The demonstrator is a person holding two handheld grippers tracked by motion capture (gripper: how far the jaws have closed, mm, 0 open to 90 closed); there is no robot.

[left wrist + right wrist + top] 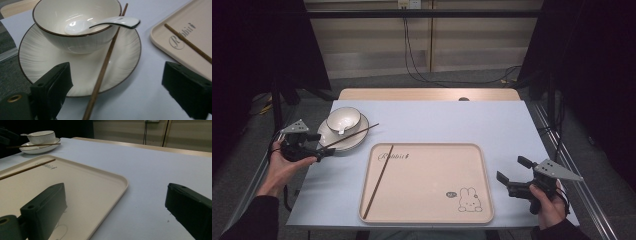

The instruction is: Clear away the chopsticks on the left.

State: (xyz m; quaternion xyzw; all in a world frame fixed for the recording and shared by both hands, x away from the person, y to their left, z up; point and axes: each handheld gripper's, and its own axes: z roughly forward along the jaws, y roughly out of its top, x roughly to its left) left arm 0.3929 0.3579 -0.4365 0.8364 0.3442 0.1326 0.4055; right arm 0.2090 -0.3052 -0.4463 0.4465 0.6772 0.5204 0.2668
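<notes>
From above, my left claw (pixel 324 151) stands wide at the near end of the chopstick (pixel 354 135) on the plate (pixel 357 143); its mate (pixel 378 181) already lies in the tray (pixel 484 175). Along that claw, the stick (pixel 101 75) runs between open, empty jaws. My right claw (pixel 115 215) gapes empty over the counter (pixel 155 170).

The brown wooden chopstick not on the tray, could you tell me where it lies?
In the high view, the brown wooden chopstick lies at left across the white plate, beside the bowl.

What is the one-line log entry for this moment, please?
left tongs: open around chopstick on plate | right tongs: open, beside tray | second chopstick: in tray
</notes>
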